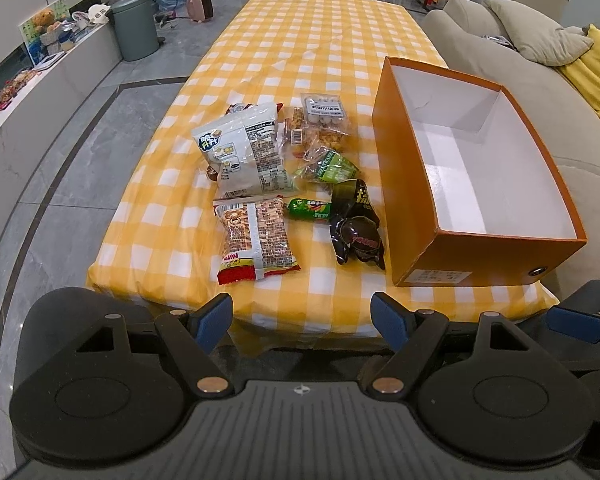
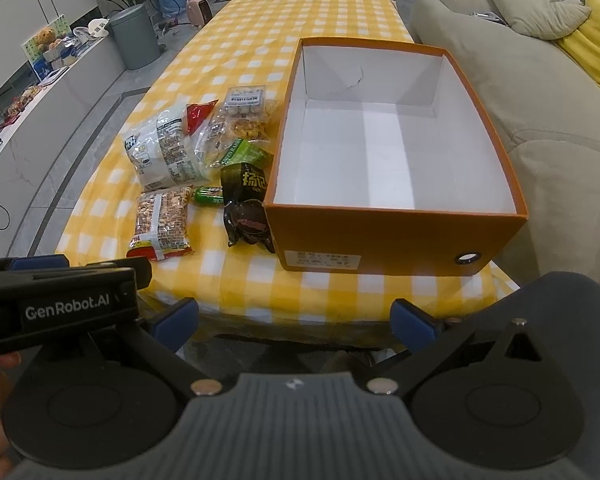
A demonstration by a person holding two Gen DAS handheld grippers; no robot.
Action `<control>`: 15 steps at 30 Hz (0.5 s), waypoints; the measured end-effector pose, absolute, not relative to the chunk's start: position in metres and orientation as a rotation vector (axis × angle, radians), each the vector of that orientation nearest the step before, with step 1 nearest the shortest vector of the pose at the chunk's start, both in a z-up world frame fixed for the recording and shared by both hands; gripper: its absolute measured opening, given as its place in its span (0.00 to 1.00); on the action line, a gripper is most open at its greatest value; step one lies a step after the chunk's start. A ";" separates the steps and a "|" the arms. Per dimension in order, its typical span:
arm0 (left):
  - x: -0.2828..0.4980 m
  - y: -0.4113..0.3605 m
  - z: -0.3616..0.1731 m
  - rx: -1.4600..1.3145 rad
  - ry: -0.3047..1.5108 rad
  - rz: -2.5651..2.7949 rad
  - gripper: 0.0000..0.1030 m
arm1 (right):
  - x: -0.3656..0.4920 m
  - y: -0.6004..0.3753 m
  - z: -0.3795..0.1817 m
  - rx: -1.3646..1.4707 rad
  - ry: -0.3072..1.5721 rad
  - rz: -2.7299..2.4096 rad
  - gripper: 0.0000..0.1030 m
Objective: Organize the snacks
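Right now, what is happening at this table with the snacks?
A person holds two grippers at the near edge of the table, both open and empty. The left gripper faces a pile of snack packets on the yellow checked cloth. The right gripper faces the orange box, which has nothing inside. No snack has been picked up yet.

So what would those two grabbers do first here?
Probably the left gripper reaches for the nearest snack, the red-edged peanut bag. Both grippers hang open before the table; the orange box holds nothing, and every snack lies beside it.
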State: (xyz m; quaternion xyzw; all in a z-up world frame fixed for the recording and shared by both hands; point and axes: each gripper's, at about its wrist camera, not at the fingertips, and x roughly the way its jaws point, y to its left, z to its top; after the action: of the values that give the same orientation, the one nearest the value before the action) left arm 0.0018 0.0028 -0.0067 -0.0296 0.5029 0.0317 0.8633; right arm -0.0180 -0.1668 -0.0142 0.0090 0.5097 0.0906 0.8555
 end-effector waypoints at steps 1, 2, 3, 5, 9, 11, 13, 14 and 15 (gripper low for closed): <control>0.001 0.003 -0.007 -0.061 1.054 0.066 0.89 | -0.018 -0.167 -0.014 0.019 1.071 0.190 0.96; 0.001 0.003 -0.007 -0.060 1.054 0.067 0.89 | -0.018 -0.167 -0.014 0.018 1.073 0.189 0.96; 0.000 0.003 -0.007 -0.061 1.054 0.067 0.89 | -0.018 -0.166 -0.014 0.017 1.074 0.189 0.96; 0.000 0.003 -0.007 -0.061 1.054 0.069 0.89 | -0.018 -0.166 -0.014 0.014 1.072 0.189 0.96; 0.000 0.004 -0.008 -0.064 1.058 0.064 0.89 | -0.018 -0.166 -0.014 0.014 1.074 0.191 0.96; -0.001 0.004 -0.008 -0.065 1.058 0.065 0.89 | -0.018 -0.166 -0.014 0.016 1.076 0.198 0.96; -0.001 0.004 -0.008 -0.068 1.059 0.063 0.89 | -0.019 -0.165 -0.014 0.015 1.075 0.203 0.96; -0.001 0.003 -0.008 -0.067 1.059 0.065 0.89 | -0.019 -0.165 -0.013 0.016 1.075 0.207 0.96; -0.001 0.003 -0.008 -0.068 1.059 0.065 0.89 | -0.019 -0.165 -0.013 0.016 1.075 0.209 0.96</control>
State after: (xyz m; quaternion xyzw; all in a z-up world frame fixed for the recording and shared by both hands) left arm -0.0011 0.0033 -0.0079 -0.0323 0.5049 0.0310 0.8620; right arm -0.0191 -0.1648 -0.0133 0.0074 0.5111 0.0992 0.8538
